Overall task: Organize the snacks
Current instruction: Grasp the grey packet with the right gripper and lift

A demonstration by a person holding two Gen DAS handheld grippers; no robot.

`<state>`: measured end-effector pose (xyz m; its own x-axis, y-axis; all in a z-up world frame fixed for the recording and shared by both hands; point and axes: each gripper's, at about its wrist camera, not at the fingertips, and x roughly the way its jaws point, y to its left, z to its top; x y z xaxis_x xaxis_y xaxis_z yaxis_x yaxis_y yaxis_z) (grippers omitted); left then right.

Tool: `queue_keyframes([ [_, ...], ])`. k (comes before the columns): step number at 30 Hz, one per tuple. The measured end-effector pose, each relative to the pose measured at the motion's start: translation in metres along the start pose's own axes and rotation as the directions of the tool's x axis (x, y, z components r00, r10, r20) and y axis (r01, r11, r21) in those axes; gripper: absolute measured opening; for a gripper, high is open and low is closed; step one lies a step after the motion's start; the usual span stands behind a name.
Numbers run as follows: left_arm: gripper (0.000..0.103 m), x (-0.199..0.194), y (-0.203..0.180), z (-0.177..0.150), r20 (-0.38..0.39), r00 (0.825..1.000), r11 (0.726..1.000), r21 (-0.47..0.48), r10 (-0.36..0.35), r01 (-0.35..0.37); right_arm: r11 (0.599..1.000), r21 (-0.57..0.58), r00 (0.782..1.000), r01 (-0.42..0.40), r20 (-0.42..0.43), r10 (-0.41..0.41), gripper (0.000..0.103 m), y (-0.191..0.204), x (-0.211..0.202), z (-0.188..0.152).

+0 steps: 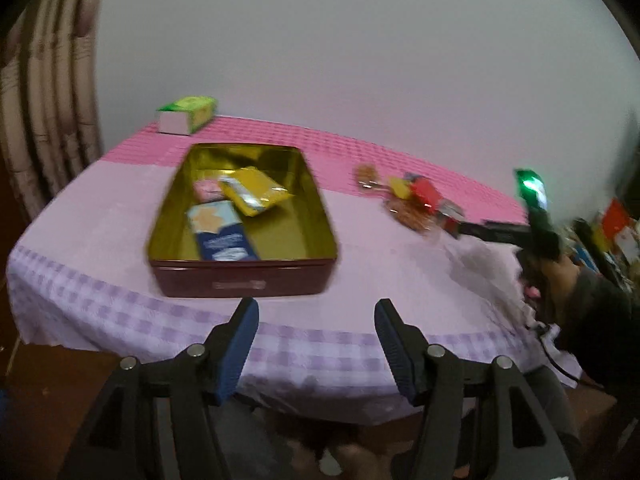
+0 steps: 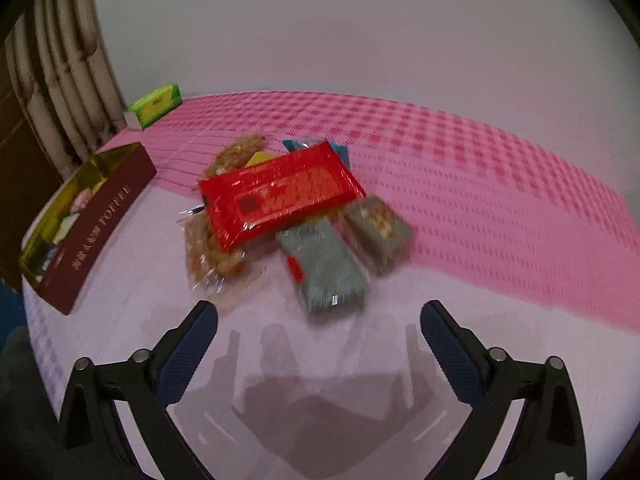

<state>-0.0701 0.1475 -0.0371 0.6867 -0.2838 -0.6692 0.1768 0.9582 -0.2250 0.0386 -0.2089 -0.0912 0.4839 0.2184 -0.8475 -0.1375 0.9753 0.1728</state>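
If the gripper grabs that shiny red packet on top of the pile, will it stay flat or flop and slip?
The red packet looks flat and straight-edged, so it probably stays fairly stiff. Its wrapper glints like shiny film, so it may slip between the pads. It rests on the other snacks, so pushing it would likely make it slide off or shift them.

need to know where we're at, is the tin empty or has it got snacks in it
Partly filled: the open tin holds a yellow packet, a blue packet and a pink one.

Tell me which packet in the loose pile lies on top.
The red packet: it rests across the clear bag of brown snacks and the grey packets.
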Motion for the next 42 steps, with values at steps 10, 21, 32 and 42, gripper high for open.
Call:
queue_keyframes([
  [10, 0.061, 0.007, 0.010, 0.000, -0.016, 0.998, 0.994, -0.087, -0.061, 0.060, 0.996, -0.093, 0.997, 0.016, -0.075, -0.023, 0.042, 0.006, 0.036, 0.011],
  [21, 0.061, 0.000, 0.003, 0.001, 0.013, 0.999, 0.997, -0.063, -0.036, 0.037, 0.996, -0.051, 0.995, 0.077, -0.053, -0.080, 0.033, -0.007, 0.008, -0.005],
  [32, 0.061, -0.019, 0.024, -0.001, 0.041, 0.984, 0.973, -0.162, 0.175, -0.166, 0.966, 0.025, 0.967, 0.256, -0.007, -0.256, 0.033, -0.026, -0.055, 0.011],
  [42, 0.061, -0.074, 0.096, 0.009, 0.075, 0.866, 0.781, -0.476, 0.494, -0.404, 0.947, 0.003, 0.944, 0.322, 0.072, -0.321, 0.033, 0.021, -0.098, 0.061],
])
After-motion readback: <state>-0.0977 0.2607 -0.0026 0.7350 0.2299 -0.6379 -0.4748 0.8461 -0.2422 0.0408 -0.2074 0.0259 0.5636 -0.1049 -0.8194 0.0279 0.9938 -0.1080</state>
